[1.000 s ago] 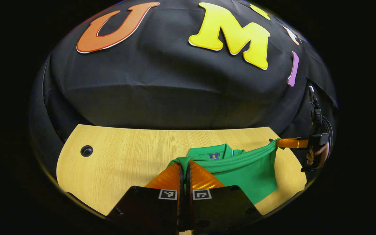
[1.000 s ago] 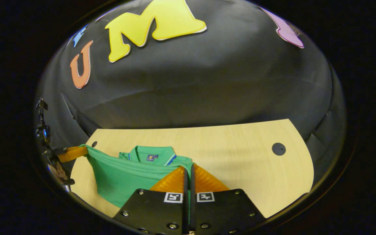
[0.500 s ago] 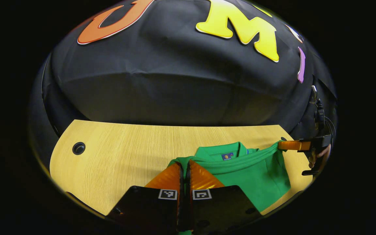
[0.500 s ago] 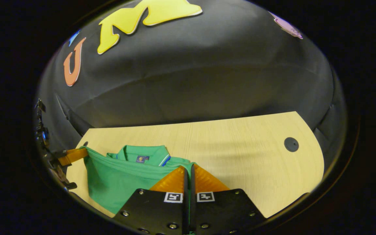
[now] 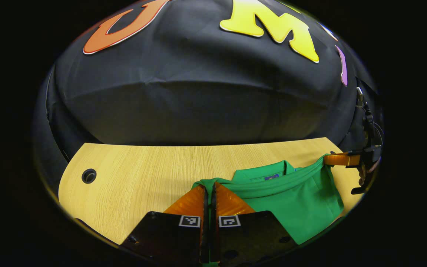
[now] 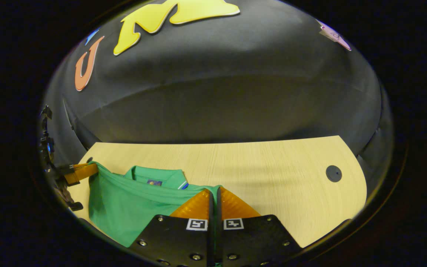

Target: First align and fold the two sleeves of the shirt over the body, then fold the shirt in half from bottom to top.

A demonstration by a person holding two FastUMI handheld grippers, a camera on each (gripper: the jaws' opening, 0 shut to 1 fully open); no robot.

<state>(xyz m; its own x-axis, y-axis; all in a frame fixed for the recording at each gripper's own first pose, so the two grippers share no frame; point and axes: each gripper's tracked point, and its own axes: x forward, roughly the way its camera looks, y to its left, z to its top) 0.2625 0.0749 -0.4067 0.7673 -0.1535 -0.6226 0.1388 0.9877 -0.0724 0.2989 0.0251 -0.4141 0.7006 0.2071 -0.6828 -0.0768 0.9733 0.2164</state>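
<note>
A green polo shirt [image 5: 298, 200] lies on the wooden table [image 5: 143, 174], its collar [image 5: 263, 172] toward the wall. My left gripper [image 5: 209, 186] is shut on one corner of the lifted hem. The right gripper [image 5: 327, 159] holds the other corner at the far right, with a hand behind it. The hem stretches taut between them, just in front of the collar. In the right gripper view, my right gripper [image 6: 214, 191] is shut on green cloth of the shirt [image 6: 124, 204]. There the left gripper [image 6: 87, 169] pinches the far corner, and the collar [image 6: 154, 175] peeks over the hem.
A round cable hole [image 5: 88, 175] sits in the table's left end, another hole [image 6: 333, 173] in the right end of the table [image 6: 272, 174]. The black cloth wall rises right behind the table's far edge.
Both grippers stay shut on the hem and have carried it farther toward the collar, which now shows less. The shirt has slid sideways in each view.
</note>
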